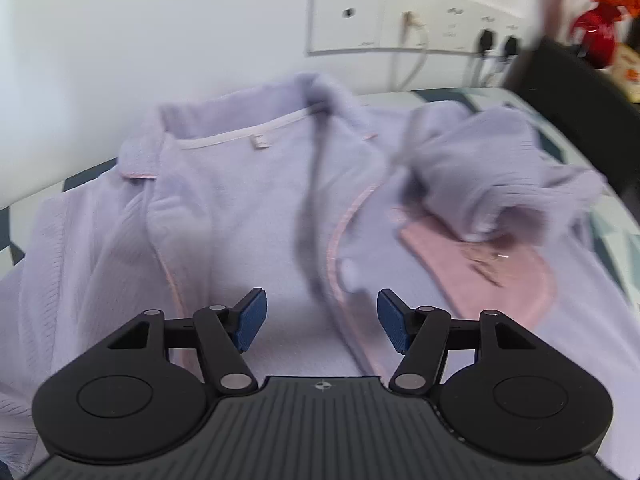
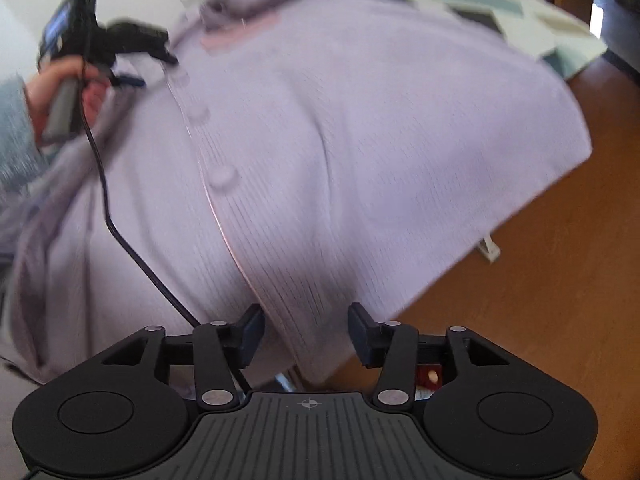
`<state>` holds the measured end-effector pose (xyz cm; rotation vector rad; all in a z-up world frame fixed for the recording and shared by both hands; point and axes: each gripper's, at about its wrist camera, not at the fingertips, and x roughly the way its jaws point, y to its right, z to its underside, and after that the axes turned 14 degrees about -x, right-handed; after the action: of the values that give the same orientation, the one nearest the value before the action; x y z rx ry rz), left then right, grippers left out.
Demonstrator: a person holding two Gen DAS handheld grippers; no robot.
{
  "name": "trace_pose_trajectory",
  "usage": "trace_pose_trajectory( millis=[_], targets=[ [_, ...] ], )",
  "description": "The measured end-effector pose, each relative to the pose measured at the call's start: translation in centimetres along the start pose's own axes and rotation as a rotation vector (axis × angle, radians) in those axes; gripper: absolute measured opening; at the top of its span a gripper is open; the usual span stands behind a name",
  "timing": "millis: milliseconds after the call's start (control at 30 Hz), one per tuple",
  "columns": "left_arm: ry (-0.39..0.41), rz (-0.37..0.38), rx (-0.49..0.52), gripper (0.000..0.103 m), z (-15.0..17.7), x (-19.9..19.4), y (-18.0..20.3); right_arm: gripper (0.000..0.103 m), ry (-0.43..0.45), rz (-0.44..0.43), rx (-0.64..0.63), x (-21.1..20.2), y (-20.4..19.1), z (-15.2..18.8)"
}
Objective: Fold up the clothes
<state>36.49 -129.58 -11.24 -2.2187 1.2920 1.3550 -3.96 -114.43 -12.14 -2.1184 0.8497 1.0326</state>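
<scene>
A lilac fleece pyjama top (image 1: 248, 216) with pink piping lies face up on the table, collar toward the wall. Its pink chest pocket (image 1: 492, 268) shows at the right, with a sleeve (image 1: 480, 168) bunched over it. My left gripper (image 1: 322, 320) is open and empty, hovering over the front placket. In the right wrist view the same top (image 2: 360, 140) drapes over the table edge. My right gripper (image 2: 306, 334) is open and empty at the hem. The left gripper also shows there (image 2: 132, 64), held in a hand over the collar area.
A white wall with a socket panel (image 1: 412, 16) and plugged cables stands behind the table. A patterned tablecloth (image 2: 500, 4) covers the table. A dark object (image 1: 572, 92) and a red item (image 1: 596, 32) stand at the far right. Wooden floor (image 2: 540, 300) lies below the table edge.
</scene>
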Motion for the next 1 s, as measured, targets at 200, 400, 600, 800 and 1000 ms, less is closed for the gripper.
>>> trace_pose_trajectory(
  millis=[200, 400, 600, 800, 1000],
  targets=[
    [-0.056, 0.107, 0.055, 0.064, 2.2, -1.9, 0.7, 0.051, 0.189, -0.028, 0.105, -3.6, 2.3, -2.0],
    [-0.055, 0.039, 0.188, 0.08, 5.7, -1.4, 2.3, 0.067, 0.073, 0.14, -0.016, 1.2, 1.2, -2.7],
    [-0.074, 0.072, 0.111, 0.087, 5.0, -2.4, 1.1, 0.086, 0.122, 0.233, -0.096, -1.8, 1.2, -6.9],
    [-0.07, 0.122, -0.06, 0.089, 1.5, -5.5, -1.7, 0.098, 0.335, 0.303, -0.001, -9.6, 4.0, -16.1],
    [0.019, 0.018, -0.184, 0.1, 1.4, -6.8, -5.2, 0.102, 0.614, 0.293, 0.182, -13.5, 7.7, -22.3]
  ],
)
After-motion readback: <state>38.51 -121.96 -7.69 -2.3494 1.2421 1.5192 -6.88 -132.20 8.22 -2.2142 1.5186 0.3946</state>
